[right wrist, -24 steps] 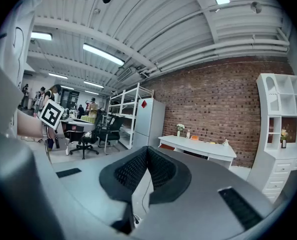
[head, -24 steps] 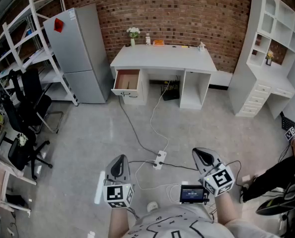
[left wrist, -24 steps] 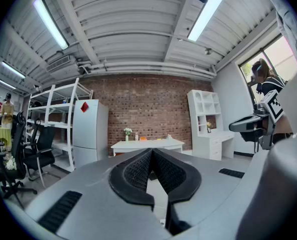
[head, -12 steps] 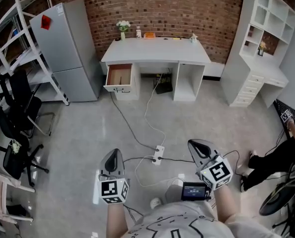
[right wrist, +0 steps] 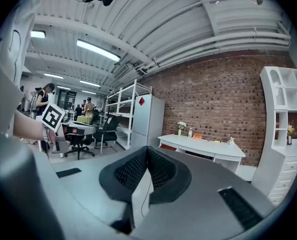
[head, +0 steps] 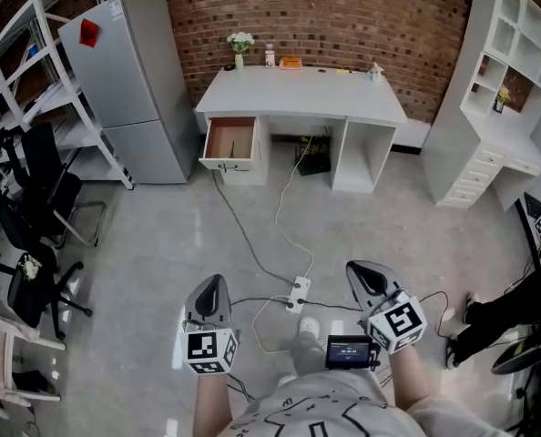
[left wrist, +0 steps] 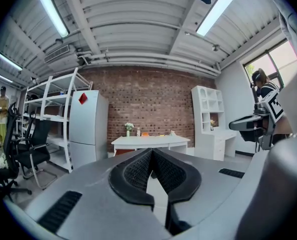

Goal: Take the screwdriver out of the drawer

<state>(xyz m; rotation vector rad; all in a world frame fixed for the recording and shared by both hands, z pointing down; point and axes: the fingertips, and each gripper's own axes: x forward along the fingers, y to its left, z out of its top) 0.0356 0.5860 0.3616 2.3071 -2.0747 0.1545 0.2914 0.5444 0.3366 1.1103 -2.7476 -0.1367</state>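
Far ahead, the open drawer [head: 227, 163].

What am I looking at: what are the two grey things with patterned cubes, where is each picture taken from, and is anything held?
No robot here: a person holds a two-jaw gripper in each hand. The downward picture comes from a camera on the person's head; the left gripper and right gripper show at its bottom. The other two pictures come from cameras riding on each gripper, looking along its jaws. Both pairs of jaws are together, holding nothing. Across the floor stands a white desk with its drawer pulled open; its contents are too small to tell.
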